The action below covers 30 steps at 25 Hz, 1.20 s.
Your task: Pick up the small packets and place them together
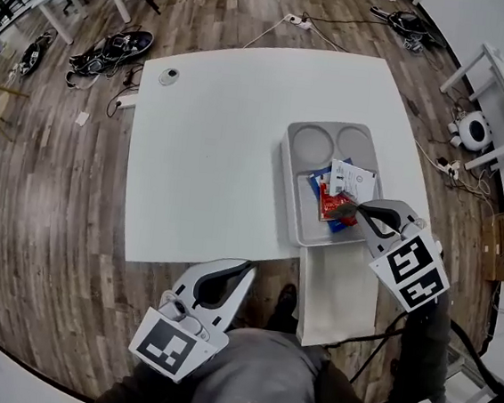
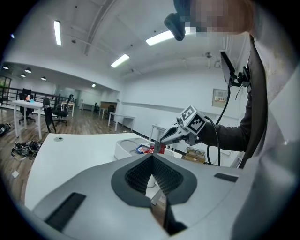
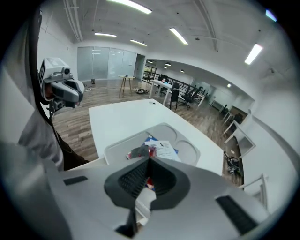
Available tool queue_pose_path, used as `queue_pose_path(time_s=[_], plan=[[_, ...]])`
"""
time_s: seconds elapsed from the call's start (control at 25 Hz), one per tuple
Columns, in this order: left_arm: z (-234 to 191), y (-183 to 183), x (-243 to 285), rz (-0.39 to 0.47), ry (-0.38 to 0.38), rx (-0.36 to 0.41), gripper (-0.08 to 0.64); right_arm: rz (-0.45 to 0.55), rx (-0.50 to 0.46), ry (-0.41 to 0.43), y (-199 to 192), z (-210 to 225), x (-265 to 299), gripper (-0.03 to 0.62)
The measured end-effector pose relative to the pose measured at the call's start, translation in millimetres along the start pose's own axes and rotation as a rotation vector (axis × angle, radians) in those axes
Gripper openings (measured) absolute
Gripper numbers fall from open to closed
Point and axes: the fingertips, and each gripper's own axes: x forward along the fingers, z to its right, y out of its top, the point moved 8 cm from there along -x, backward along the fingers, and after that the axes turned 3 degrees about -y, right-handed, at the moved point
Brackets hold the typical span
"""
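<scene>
Right tool point(image 1: 355, 212) — red packet point(image 2: 159, 149) above tray point(image 1: 291, 191)

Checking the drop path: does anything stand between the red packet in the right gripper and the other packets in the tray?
Nothing visible does. The right gripper holds the red packet directly over the tray, with the white packet and blue packet lying just beneath it; only air lies between.

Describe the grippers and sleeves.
The left gripper and right gripper are light grey shells with black ribbed pads. Each carries a white cube with black square markers. A black cable trails from the right one; the sleeves are dark.
</scene>
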Motion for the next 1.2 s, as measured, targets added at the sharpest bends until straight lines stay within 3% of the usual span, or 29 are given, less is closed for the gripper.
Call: queue_pose_path(time_s=[0.16, 0.28, 0.56, 0.68, 0.92, 1.12, 1.2], plan=[[-4, -2, -2, -0.006, 0.026, -0.018, 0.002, 0.022, -0.004, -0.019, -2, 5, 14, 0.008], [-4, -2, 1, -0.009, 0.023, -0.018, 0.002, 0.057, 0.013, -0.026, -2, 9, 12, 0.084], [2, 4, 10, -0.012, -0.022, 0.009, 0.002, 0.179, 0.160, -0.205, -9, 25, -21, 0.084], [3, 11, 14, -0.003, -0.044, 0.028, 0.002, 0.299, 0.295, -0.224, -8, 20, -45, 0.083], [7, 42, 24, 0.048, -0.086, 0.134, 0.002, 0.613, 0.565, -0.176, 3, 0, -91, 0.083], [22, 74, 38, 0.128, -0.146, 0.229, 0.002, 0.967, 0.544, -0.303, 14, -24, -137, 0.083], [26, 89, 41, 0.169, -0.155, 0.266, 0.002, 1.051, 0.539, -0.328, 18, -36, -146, 0.083]])
